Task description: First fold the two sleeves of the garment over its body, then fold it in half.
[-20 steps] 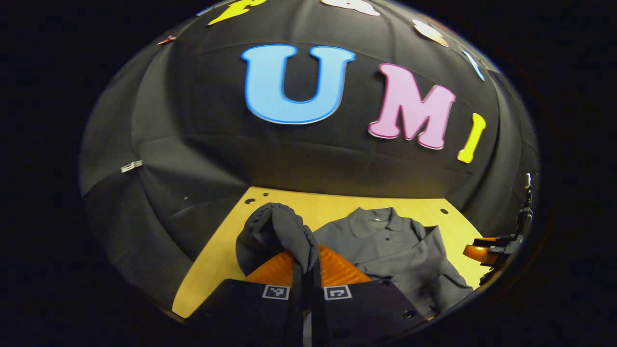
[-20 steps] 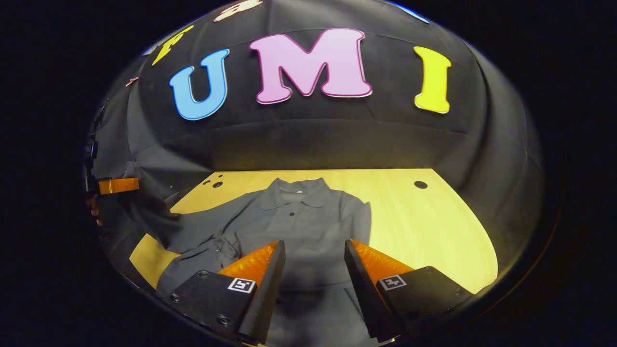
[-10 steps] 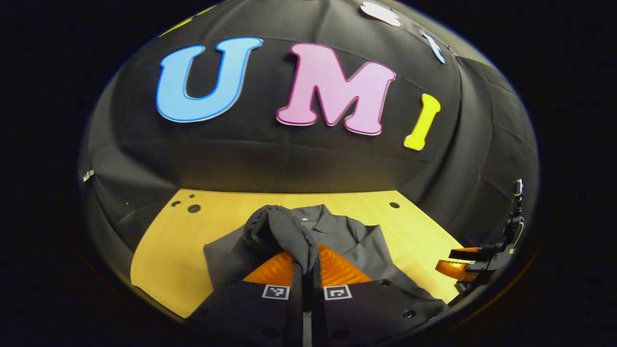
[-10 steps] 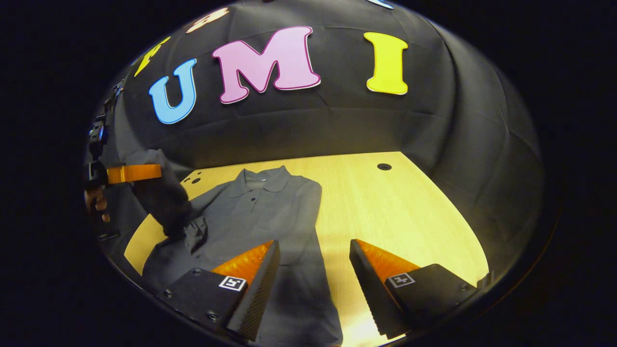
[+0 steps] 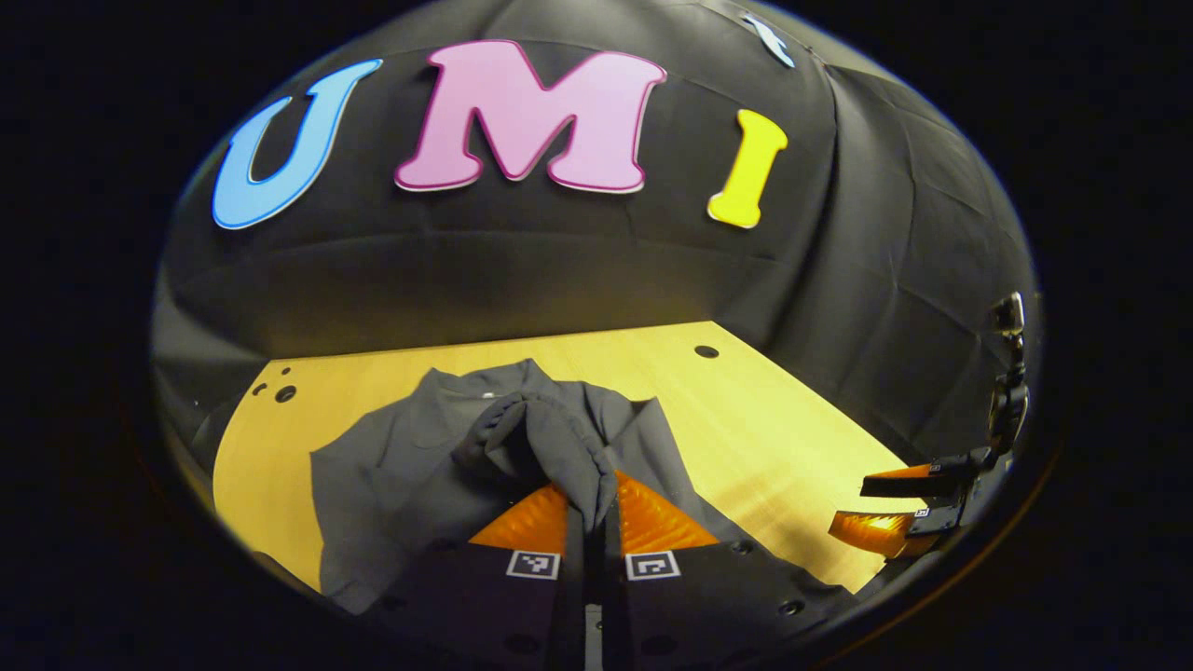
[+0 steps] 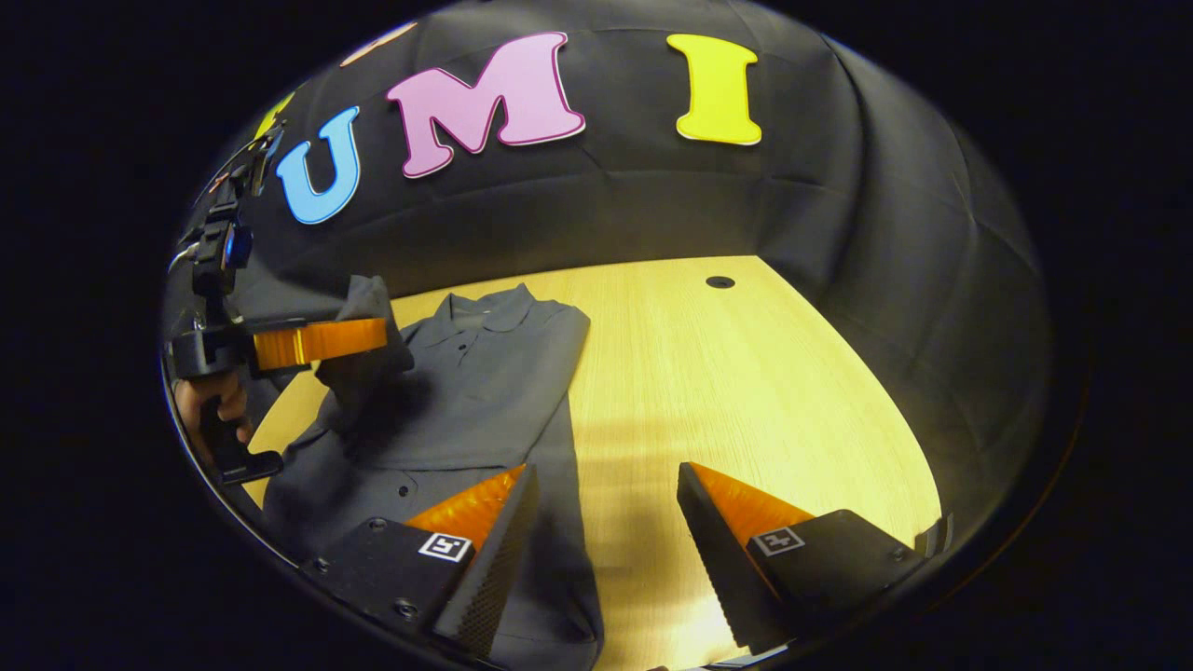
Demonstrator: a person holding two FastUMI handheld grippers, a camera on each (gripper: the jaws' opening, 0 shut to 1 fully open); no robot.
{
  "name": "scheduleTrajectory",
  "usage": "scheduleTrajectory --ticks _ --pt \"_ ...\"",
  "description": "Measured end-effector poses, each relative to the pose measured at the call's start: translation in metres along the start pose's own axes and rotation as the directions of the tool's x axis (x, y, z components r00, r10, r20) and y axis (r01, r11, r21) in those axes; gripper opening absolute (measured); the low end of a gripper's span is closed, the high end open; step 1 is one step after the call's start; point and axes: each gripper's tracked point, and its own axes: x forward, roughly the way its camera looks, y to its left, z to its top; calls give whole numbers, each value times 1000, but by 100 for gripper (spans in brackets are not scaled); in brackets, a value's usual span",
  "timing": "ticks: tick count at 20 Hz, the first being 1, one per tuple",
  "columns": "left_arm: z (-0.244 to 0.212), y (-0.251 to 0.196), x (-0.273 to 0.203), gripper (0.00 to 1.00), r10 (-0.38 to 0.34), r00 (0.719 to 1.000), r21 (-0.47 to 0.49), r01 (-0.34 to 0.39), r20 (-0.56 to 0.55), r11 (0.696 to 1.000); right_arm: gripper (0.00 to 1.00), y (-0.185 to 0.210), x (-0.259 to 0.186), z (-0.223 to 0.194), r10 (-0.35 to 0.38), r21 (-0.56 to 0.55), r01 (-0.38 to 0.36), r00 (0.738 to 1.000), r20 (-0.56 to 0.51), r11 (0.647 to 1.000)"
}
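Left gripper view: my left gripper [image 5: 594, 522] has its fingers pressed together on the cuff of a sleeve [image 5: 545, 447], and the cloth bunches up in a rounded fold just past the tips. I hold the sleeve raised above the shirt [image 5: 391, 475], which lies flat on the table [image 5: 764, 419], collar toward the far wall. Off at the right edge of this view my right gripper [image 5: 885, 508] hangs over the table's bare side, well apart from the shirt.

In the right gripper view, my right gripper [image 6: 606, 522] has its fingers spread wide with nothing between them, hovering above the table [image 6: 746, 373]; one finger sits over the shirt's [image 6: 494, 373] lower edge and the other over bare wood. At the far left my hand [image 6: 210, 410] grips the left gripper's [image 6: 373, 334] handle, its fingers pointing level across the shirt, the sleeve [image 6: 363, 359] draped from them over the shirt's chest.
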Motion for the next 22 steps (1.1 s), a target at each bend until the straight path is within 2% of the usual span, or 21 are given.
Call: scheduleTrajectory --ticks 6,9,10,11,12,15,16,17,19,20,22 --pt "-46 -30 38 12 -6 999 46 9 -52 999 93 -19 4 -7 14 4 -14 999 -28 1000" --pt "-73 -45 43 15 -41 996 54 46 -83 997 93 -29 6 -9 10 5 -10 999 -36 1000" --pt "-83 -50 43 18 -59 994 54 65 -97 996 93 -30 6 -9 10 4 -10 999 -39 1000" --pt "-90 -54 44 28 -73 991 52 80 -115 995 93 -31 6 -11 10 3 -10 999 -43 1000" --pt "-97 -57 42 29 -79 988 54 87 -129 995 94 -32 5 -12 11 4 -11 999 -47 1000" --pt "-107 -69 39 65 -102 984 59 112 -149 992 94 -31 5 -13 14 4 -14 999 -53 1000" --pt "-108 -74 36 63 -119 981 53 128 -151 990 94 -31 5 -14 15 3 -15 998 -54 1000" --pt "-107 -81 31 71 -142 979 42 150 -148 988 94 -30 5 -15 16 1 -16 998 -55 1000" --pt "-104 -94 18 77 -202 971 11 205 -131 979 98 -27 4 -14 20 -7 -20 998 -54 1000" --pt "-100 -102 8 85 -241 964 -10 242 -114 970 98 -23 2 -14 24 -9 -25 998 -55 1000" --pt "-87 -106 -13 89 -287 955 -28 286 -74 958 98 -15 -4 -18 29 -5 -29 998 -58 1000"
